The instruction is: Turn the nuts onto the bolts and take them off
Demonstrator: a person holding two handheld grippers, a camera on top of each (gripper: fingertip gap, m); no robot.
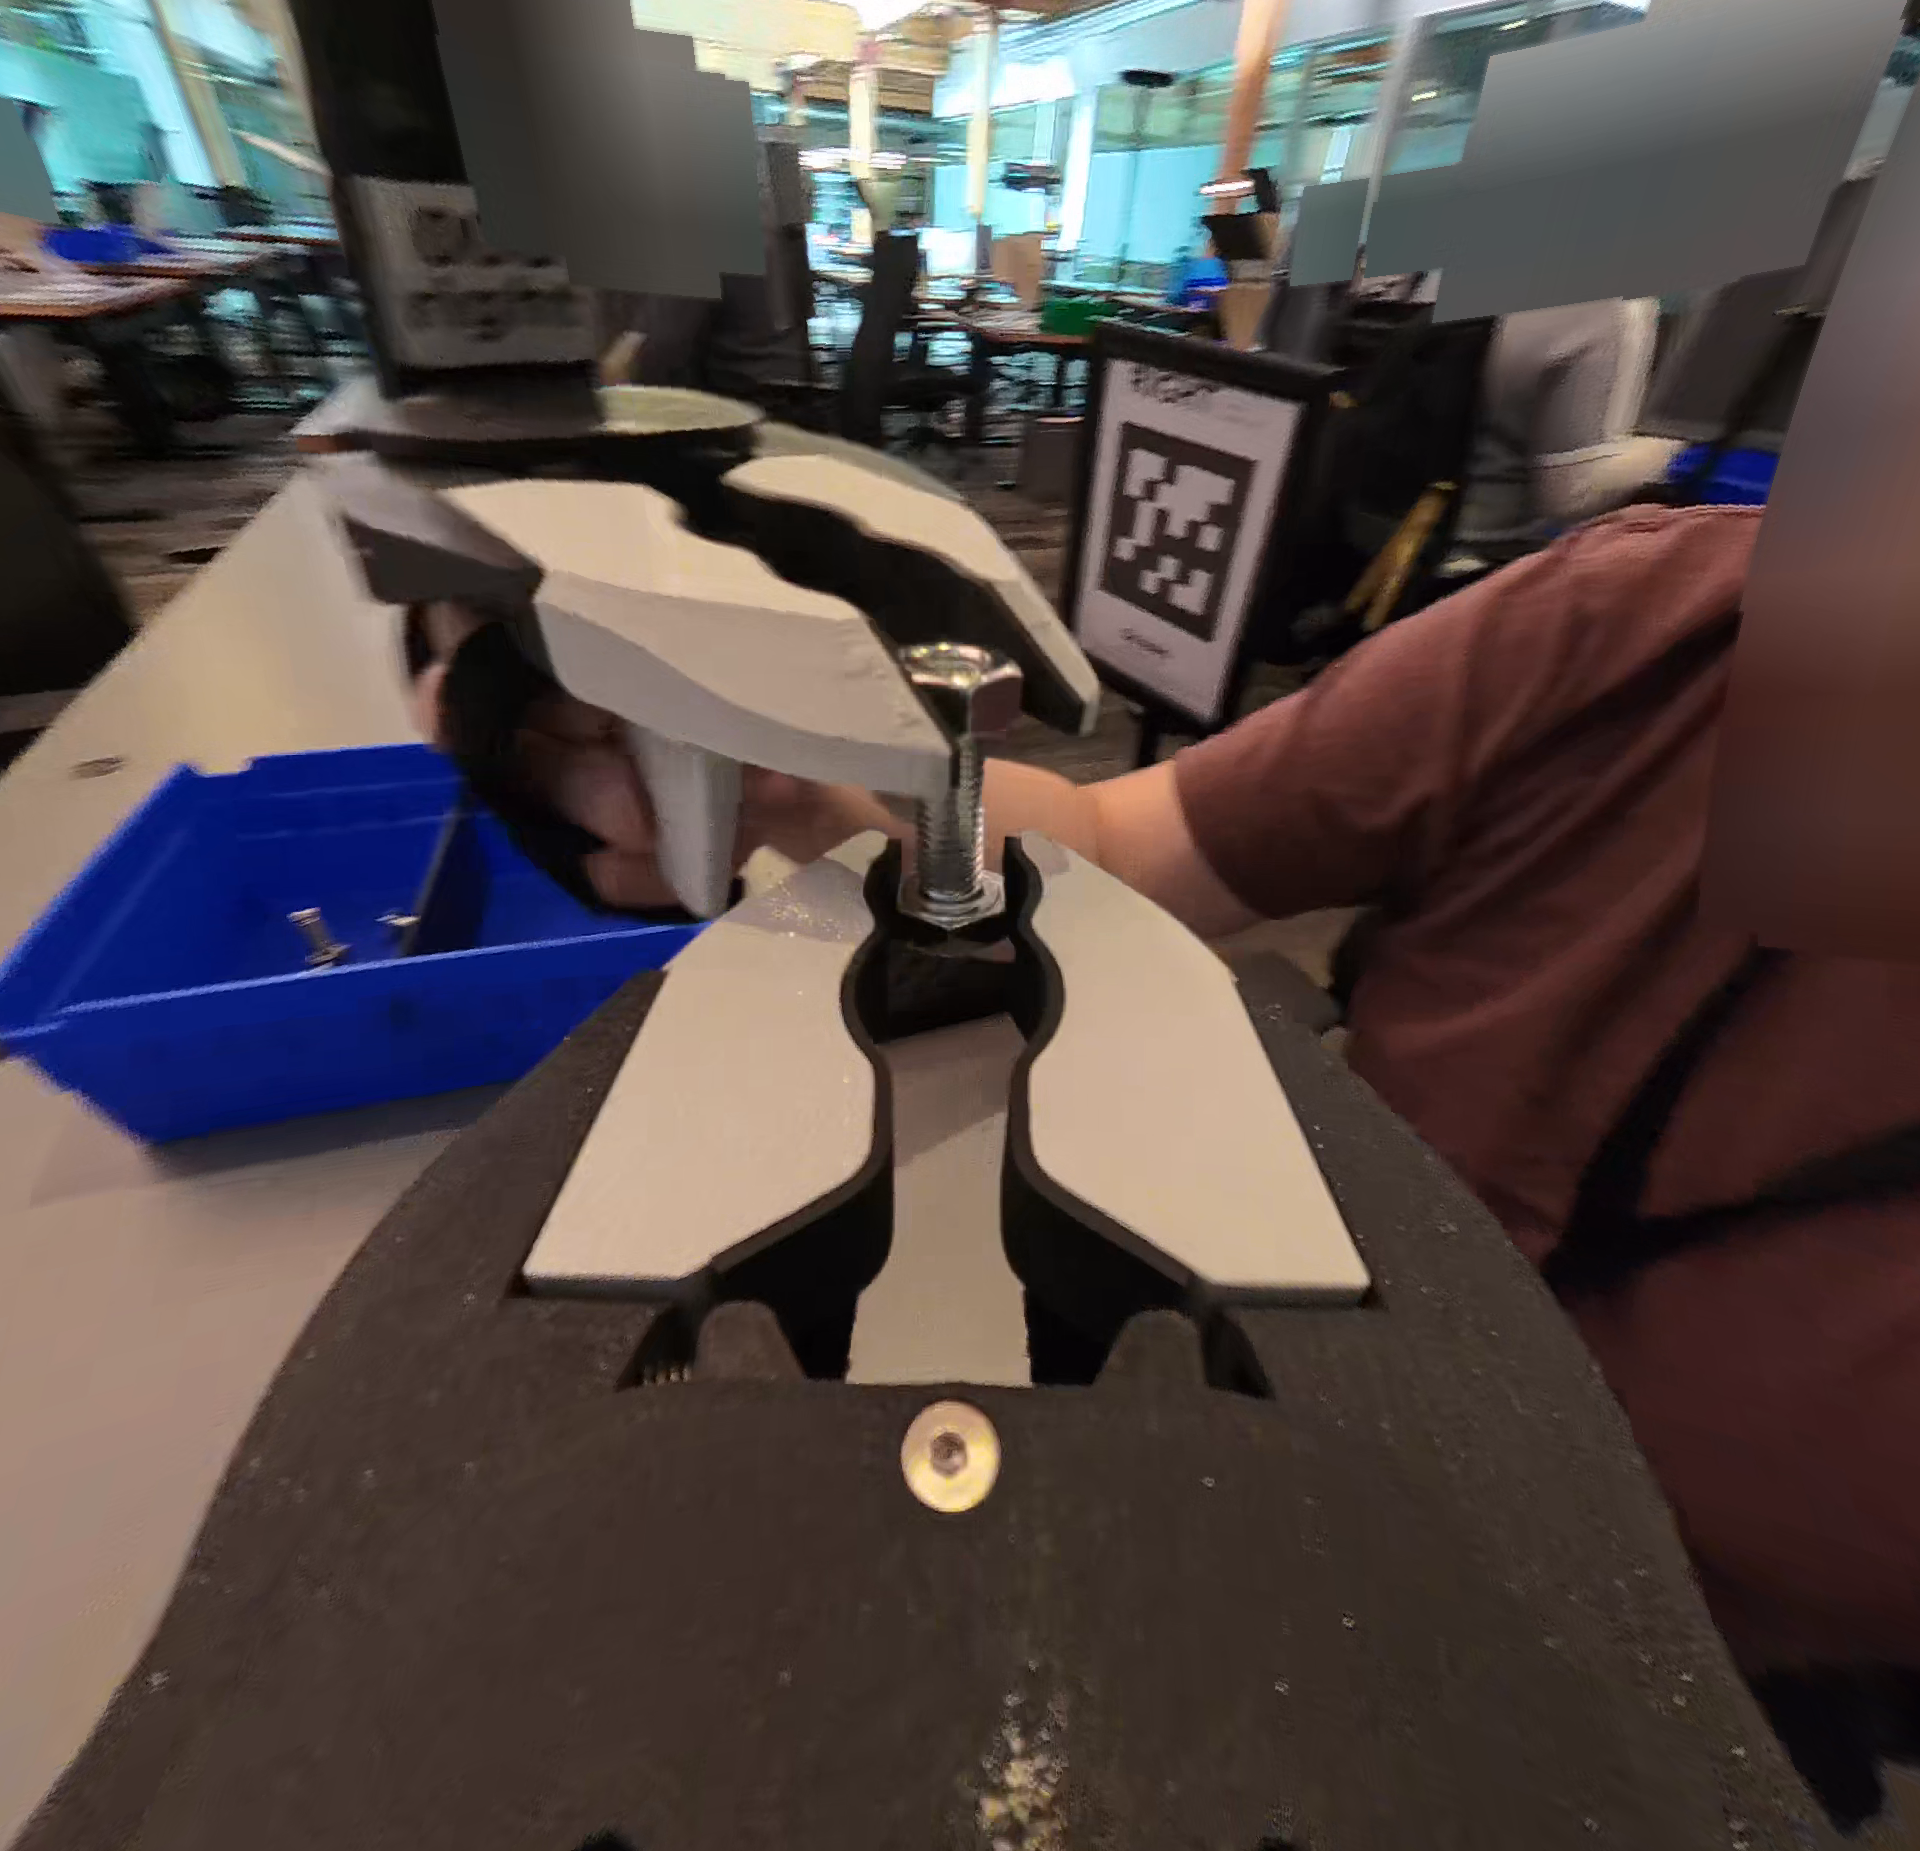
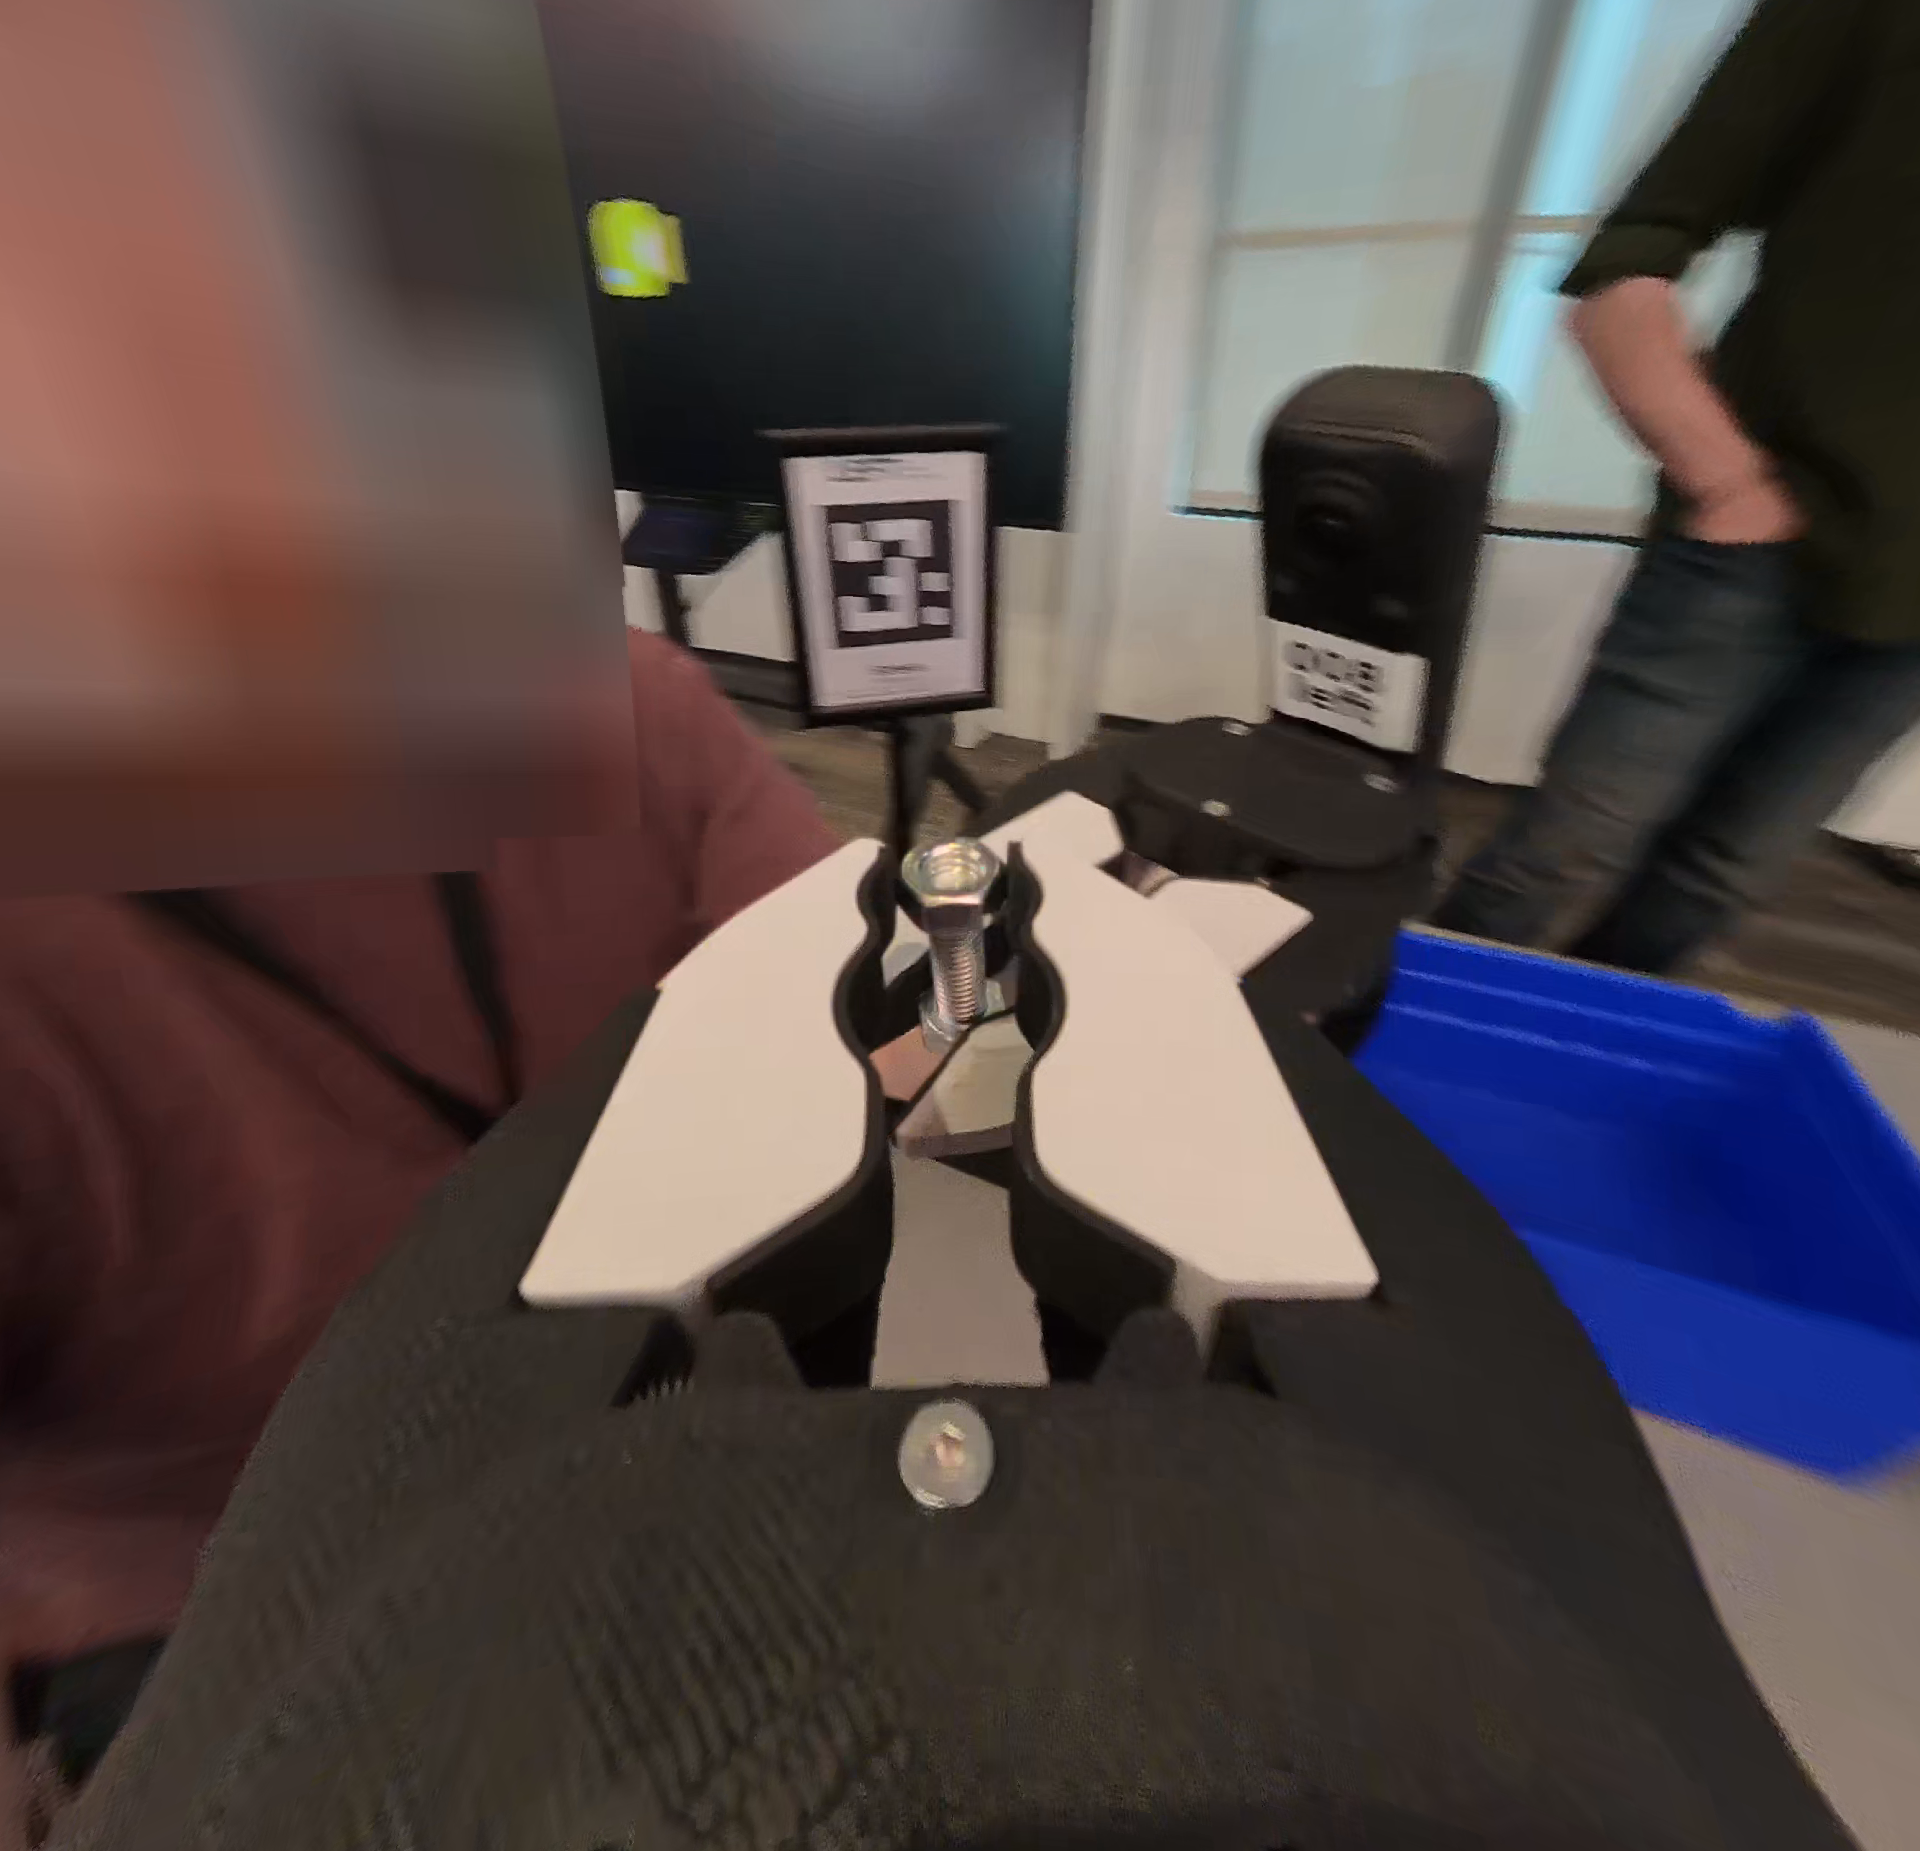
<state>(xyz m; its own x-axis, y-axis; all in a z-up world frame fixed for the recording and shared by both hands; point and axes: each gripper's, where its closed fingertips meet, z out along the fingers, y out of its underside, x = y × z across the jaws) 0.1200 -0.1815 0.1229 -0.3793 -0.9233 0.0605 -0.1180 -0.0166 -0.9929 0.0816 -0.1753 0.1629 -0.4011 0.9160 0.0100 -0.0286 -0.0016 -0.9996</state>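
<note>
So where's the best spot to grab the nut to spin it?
Grab the nut by two opposite flat sides, coming in level from the side. The bolt stands upright through its hole, so top and bottom are blocked. The left gripper has its jaws shut on it that way.

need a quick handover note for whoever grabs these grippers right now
Left gripper: shut on the nut, low on the bolt's thread.
Right gripper: shut on the bolt by its head, held over the table.
Blue bin: on the table to the left, with a few spare fasteners.
Done: nut is on the thread.
Left: keep turning; direction unclear from here.
</note>
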